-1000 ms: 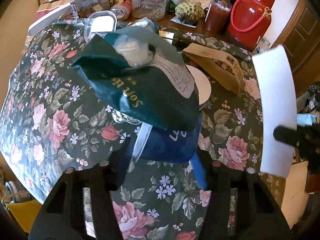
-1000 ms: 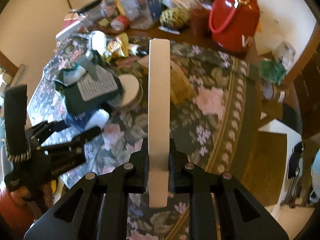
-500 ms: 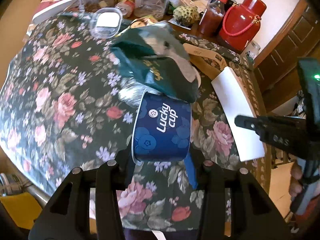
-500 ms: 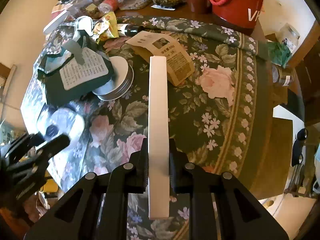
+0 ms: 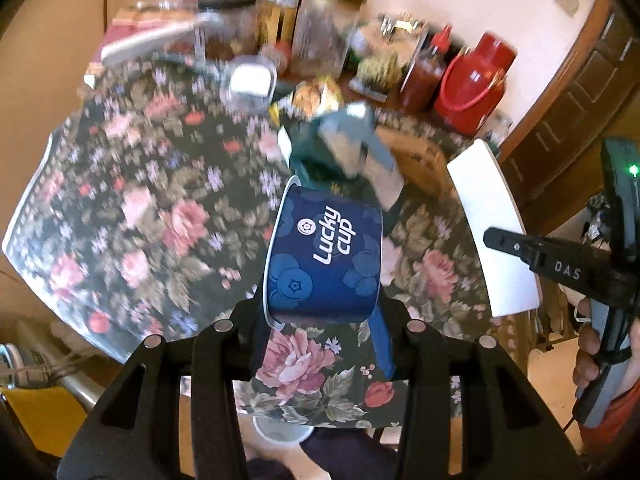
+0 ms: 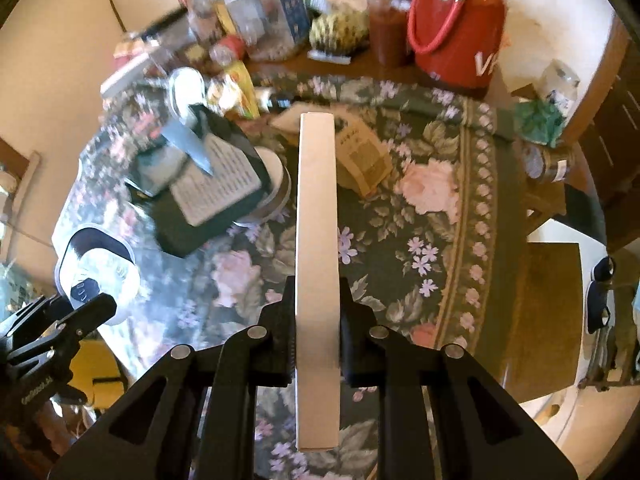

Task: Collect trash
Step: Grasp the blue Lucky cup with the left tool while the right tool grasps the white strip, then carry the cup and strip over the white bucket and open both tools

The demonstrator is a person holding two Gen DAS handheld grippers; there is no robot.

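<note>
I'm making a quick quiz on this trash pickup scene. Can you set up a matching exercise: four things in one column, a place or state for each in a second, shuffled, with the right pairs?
Things:
1. blue cup
2. white flat box
3. dark green bag
4. red jug

Places or states:
A. stands at the far edge of the table, by the sauce bottle
B. clamped in the right claw
C. lies on the floral tablecloth, partly over a round white lid
D. gripped in the left claw, off the table

Pairs: 1-D, 2-B, 3-C, 4-A
</note>
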